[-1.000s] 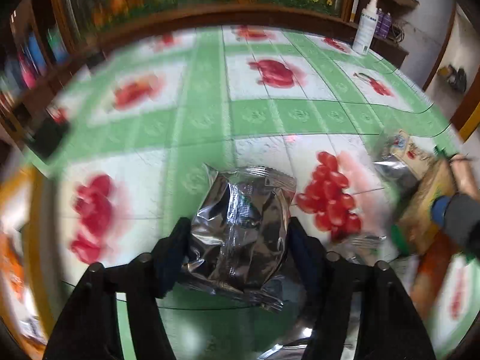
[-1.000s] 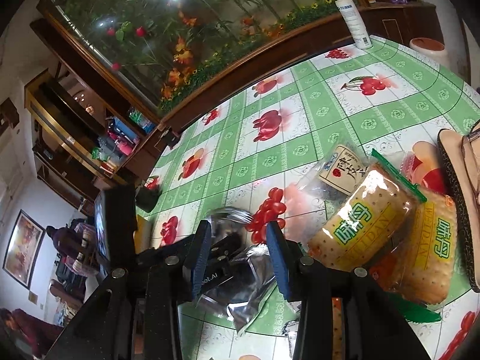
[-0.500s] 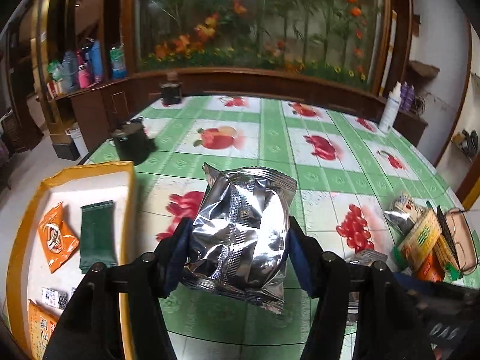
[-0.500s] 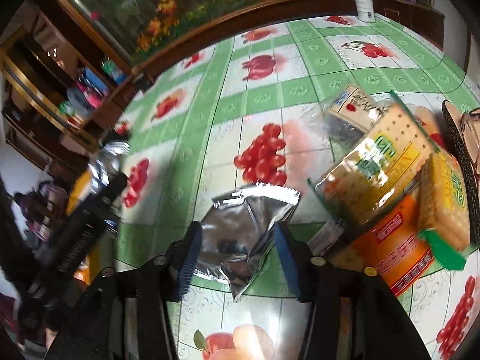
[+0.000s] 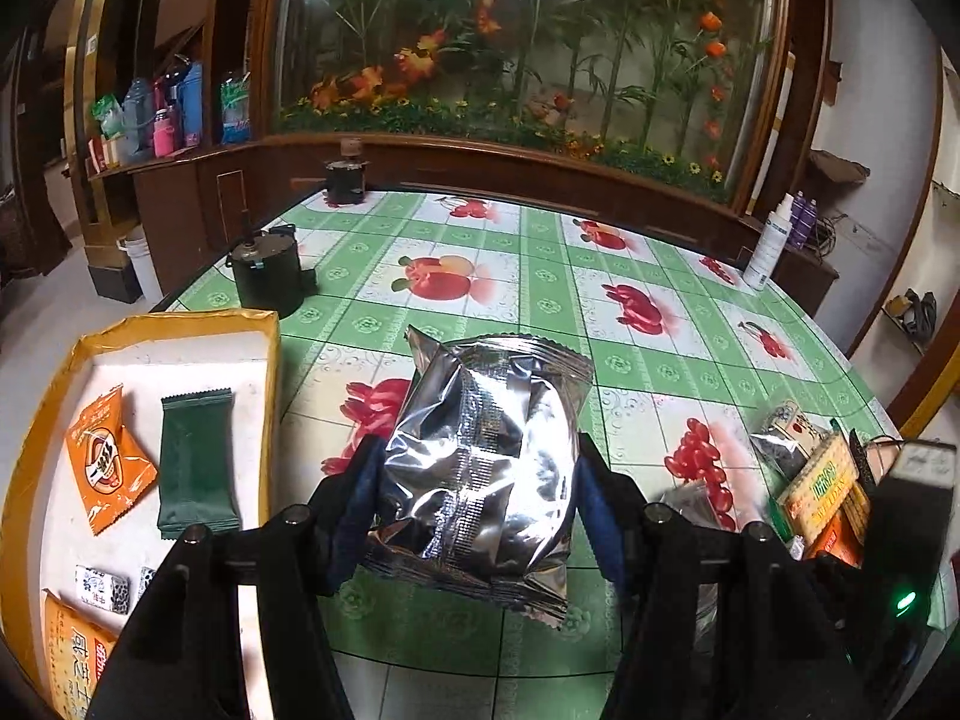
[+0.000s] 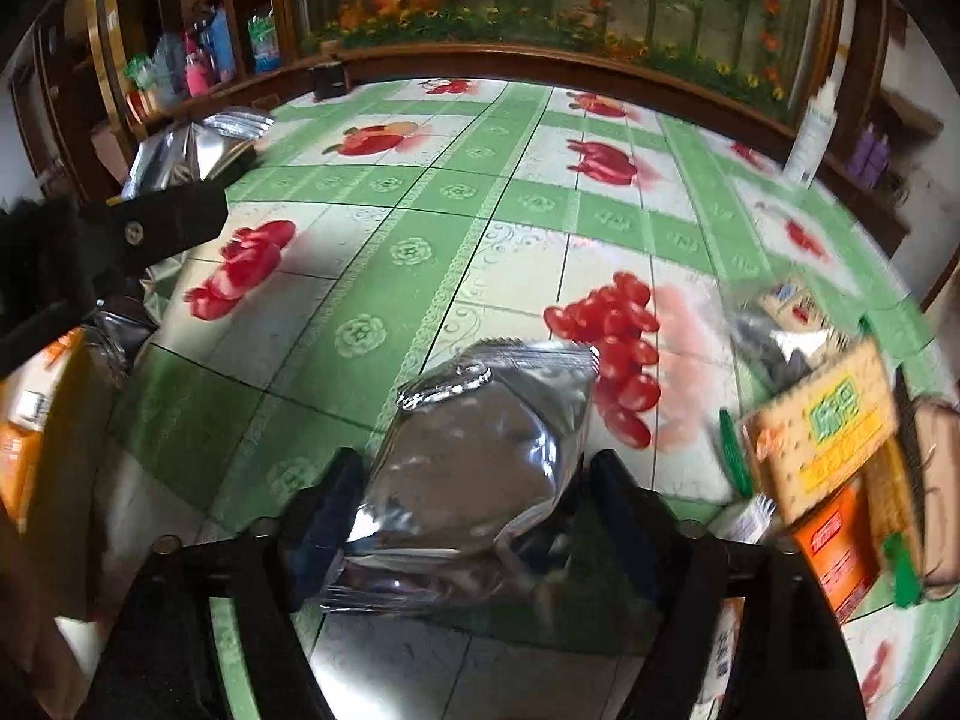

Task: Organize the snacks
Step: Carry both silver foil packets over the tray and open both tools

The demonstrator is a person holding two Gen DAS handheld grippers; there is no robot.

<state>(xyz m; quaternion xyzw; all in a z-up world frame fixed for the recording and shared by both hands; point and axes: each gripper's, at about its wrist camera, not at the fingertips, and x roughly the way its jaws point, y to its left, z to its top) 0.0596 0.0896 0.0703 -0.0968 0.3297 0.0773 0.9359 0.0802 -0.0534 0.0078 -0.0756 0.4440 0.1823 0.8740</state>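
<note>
Left gripper: pinching a silver foil snack bag between both blue-padded fingers; the bag is upright and lifted clear of the tablecloth.
Right gripper: jaws opening — a second silver foil packet lies between them on the table; the left pad is at the packet's edge, the right pad stands just off it.
Tray: yellow-rimmed with a white floor, at the table's left edge in the left wrist view.
Tray contents: an orange sachet, a dark green wrapper, small patterned packets and another orange pack near the bottom edge.
Unsorted pile: cracker packs with yellow-green labels, an orange box and a clear printed pouch — heaped to the right of the right gripper.
Table surface: green-and-white cloth printed with red fruit.
Other objects: a black round pot near the tray's far corner; a white spray bottle at the far right edge.
Background: a glass case of artificial flowers behind the table.
</note>
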